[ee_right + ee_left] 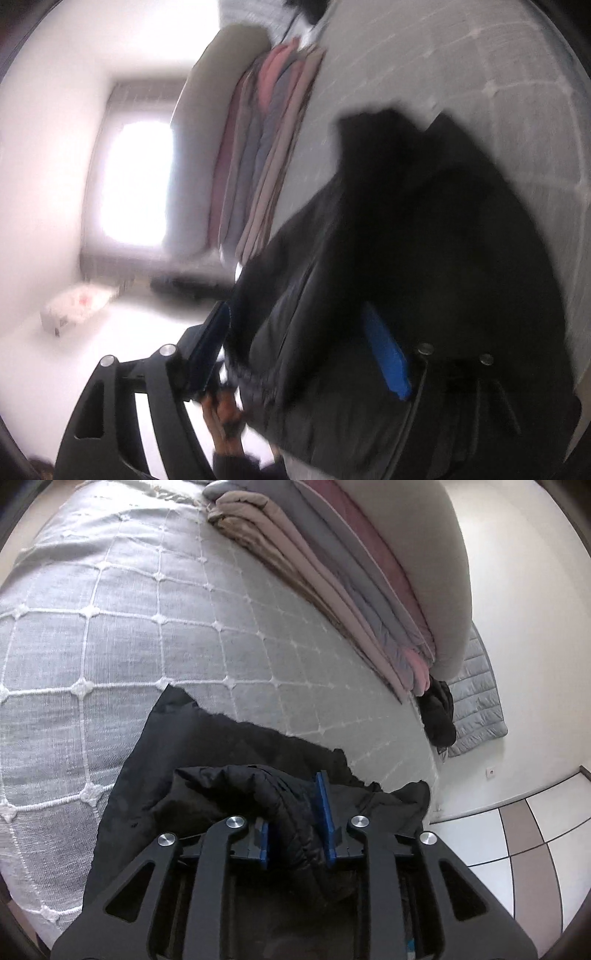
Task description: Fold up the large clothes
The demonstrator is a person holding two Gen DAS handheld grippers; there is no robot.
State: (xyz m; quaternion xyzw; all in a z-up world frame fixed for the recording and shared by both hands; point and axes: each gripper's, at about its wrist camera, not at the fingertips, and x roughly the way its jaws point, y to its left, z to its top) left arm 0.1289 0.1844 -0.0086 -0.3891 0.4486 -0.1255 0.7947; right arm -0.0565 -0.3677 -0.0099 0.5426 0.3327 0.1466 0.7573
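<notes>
A black padded jacket (229, 775) lies at the near edge of a grey quilted bed (110, 627). My left gripper (295, 812) is shut on a bunched fold of the jacket between its blue pads (327, 812). In the blurred right wrist view the same jacket (424, 240) hangs over the bed (498, 74). My right gripper (303, 339) has its blue pads (386, 354) wide apart, with jacket fabric lying between them.
A stack of folded beige, grey and pink blankets (332, 572) lies along the bed's far side under a long cushion (424, 554). Another dark garment (437, 712) and a grey quilted mat (476, 701) hang at the bed's corner. Tiled floor (517, 830) shows at the right.
</notes>
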